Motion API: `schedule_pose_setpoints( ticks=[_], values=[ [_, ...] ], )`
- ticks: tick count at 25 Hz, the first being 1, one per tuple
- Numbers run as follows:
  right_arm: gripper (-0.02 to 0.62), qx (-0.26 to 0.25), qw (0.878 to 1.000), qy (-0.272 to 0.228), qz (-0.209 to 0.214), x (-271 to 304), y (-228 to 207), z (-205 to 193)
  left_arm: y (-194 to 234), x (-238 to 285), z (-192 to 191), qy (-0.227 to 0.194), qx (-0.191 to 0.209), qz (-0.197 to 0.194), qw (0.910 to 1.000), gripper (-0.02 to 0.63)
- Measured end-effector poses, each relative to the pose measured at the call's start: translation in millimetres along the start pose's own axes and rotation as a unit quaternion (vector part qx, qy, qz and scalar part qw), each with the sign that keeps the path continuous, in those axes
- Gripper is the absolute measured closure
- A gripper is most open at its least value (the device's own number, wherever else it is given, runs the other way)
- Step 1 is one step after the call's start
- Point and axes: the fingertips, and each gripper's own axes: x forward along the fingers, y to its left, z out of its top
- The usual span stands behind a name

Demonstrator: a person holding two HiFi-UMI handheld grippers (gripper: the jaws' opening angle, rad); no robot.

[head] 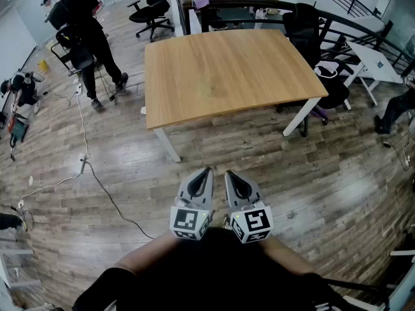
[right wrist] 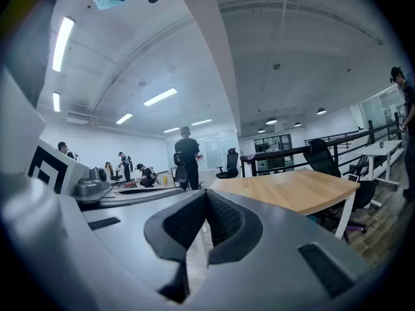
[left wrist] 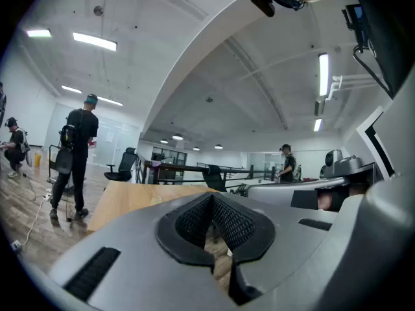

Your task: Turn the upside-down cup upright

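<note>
No cup shows in any view. The wooden table stands ahead of me with a bare top. My left gripper and right gripper hang side by side close to my body, over the wood floor and short of the table's near edge. Both are shut with nothing between the jaws. In the left gripper view the left gripper points level at the table. In the right gripper view the right gripper has its black pads together, with the table off to its right.
A person with a backpack stands at the far left, near a black office chair. More black chairs and a white desk crowd the table's right side. A cable trails across the floor on my left.
</note>
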Motion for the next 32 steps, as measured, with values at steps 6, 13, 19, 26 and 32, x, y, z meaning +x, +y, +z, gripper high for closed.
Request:
schedule_pose_setpoints(
  ticks=[6,13,19,26,32],
  values=[
    [0.583,0.002,1.0,-0.005,0.002,-4,-12,3,-7,7,0,0.005,0.01,0.009,0.9999,0.598],
    [0.581,0.002,1.0,-0.01,0.009,-7,-22,7,-13,13,-4,0.018,0.014,0.024,0.9995,0.598],
    [0.581,0.031,0.999,-0.017,0.011,-12,-54,8,-26,30,-4,0.018,0.019,0.036,0.999,0.598],
    [0.581,0.047,0.999,-0.017,0.016,-8,-95,5,-32,47,-6,0.018,0.023,0.065,0.9975,0.598],
    [0.581,0.018,1.0,-0.012,0.013,29,-126,3,-9,75,-10,0.016,0.03,0.079,0.9963,0.598]
  ],
)
